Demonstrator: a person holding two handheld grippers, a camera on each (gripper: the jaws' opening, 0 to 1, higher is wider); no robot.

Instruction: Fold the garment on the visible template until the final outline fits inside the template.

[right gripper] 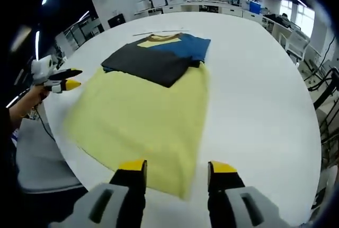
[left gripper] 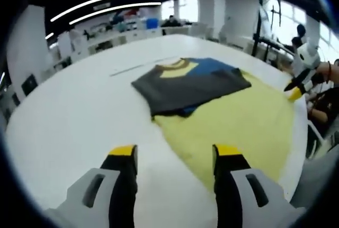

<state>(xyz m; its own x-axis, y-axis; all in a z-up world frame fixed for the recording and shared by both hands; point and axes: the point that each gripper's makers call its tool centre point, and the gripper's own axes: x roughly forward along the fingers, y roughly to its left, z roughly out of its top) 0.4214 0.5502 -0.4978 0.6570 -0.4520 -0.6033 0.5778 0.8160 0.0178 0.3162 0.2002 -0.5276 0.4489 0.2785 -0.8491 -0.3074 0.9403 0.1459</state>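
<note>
A garment lies flat on the white table (left gripper: 69, 117). Its wide yellow part (left gripper: 238, 125) reaches the table's edge, and a dark grey panel (left gripper: 190, 88) with a blue patch (left gripper: 214, 66) lies over its far end. In the right gripper view the yellow part (right gripper: 143, 111) spreads just ahead of my right gripper (right gripper: 177, 167), with the grey panel (right gripper: 151, 61) and blue patch (right gripper: 185, 45) beyond. My left gripper (left gripper: 176, 151) hovers open over the table beside the yellow cloth; it also appears far left (right gripper: 68, 79) in a hand. The right gripper (left gripper: 294, 90) is open with nothing between its fingers.
A thin line (left gripper: 137, 67) is marked on the table beyond the garment, also seen in the right gripper view (right gripper: 159, 32). A grey chair (right gripper: 42, 159) stands at the table's edge. Desks and seated people fill the room behind.
</note>
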